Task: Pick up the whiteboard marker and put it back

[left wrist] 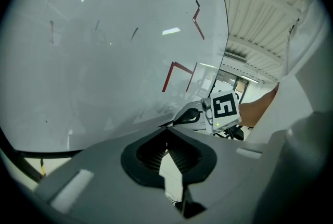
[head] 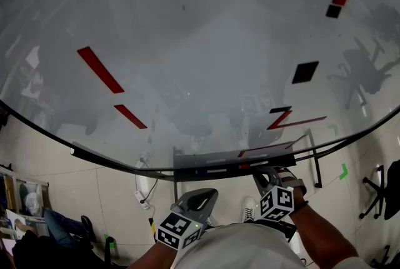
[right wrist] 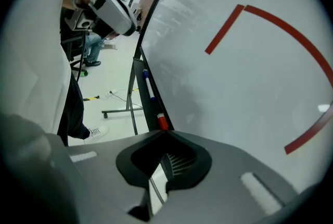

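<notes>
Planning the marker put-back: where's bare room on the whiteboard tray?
Tray looks bare at its left end, left of the blue-capped marker, and seemingly at its right end, past the red-capped marker. Crowded in the middle: the two markers lie nearly end to end.

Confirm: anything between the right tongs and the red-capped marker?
Nothing visible. The red-capped white marker lies in the black whiteboard tray just beyond the right tongs, which are shut; a blue-capped marker lies farther along.
</notes>
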`<state>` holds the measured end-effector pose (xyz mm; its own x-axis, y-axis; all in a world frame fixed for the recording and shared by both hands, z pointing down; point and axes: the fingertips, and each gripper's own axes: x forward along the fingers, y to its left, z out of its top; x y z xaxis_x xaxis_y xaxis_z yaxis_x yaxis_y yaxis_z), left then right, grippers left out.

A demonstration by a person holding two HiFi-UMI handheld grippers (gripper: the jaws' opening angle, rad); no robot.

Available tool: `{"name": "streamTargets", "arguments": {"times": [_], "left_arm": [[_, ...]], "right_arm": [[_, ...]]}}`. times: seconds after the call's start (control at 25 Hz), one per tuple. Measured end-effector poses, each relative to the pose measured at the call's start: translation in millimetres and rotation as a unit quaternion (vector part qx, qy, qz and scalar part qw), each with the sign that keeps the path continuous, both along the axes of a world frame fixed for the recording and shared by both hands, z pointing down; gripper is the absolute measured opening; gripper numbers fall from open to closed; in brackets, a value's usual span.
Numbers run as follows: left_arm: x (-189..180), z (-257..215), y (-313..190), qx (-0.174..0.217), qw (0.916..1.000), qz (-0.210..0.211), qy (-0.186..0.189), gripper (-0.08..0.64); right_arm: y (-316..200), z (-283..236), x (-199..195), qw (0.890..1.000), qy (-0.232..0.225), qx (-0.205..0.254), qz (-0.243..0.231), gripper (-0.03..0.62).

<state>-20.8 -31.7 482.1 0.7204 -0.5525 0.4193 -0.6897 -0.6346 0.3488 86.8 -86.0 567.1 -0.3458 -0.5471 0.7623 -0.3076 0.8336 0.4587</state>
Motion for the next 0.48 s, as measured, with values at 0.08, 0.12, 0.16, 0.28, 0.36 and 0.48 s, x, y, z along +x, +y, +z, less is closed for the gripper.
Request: {"name": "streamTargets", "arguments": {"times": [0.08,0.12,0.16,0.28,0.36,0.48], "left_arm": [[0,0,1,0.001,1.0000,0.000,0.000,0.017],[0,0,1,0.001,1.0000,0.000,0.000,0.017],[-1,0,1,0.000,1.0000,-0.001,-0.001,0.017],[-5,0,0,-0.001,1.0000,-0.006,-0.002,0.017],[-6,0,0,0.000,1.0000,-0.007,-0.003,0.017],[-6,-1,-1,0.002,1.0000,-0.008,-0.003,0.017]], "right_arm": [[3,-1,0,1.000,-0.019,-0.013,0.013,0.002],[4,-1,0,0.999,-0.023,-0.016,0.016,0.002],[6,0,0,0.999,-0.024,-0.017,0.017,0.002],[9,-1,-2,0.999,-0.030,-0.020,0.017,0.002],[11,-6,-5,0.998,-0.052,-0.029,0.026,0.002],[15,-16,-10,0.990,-0.114,-0.061,0.052,0.002]]}}
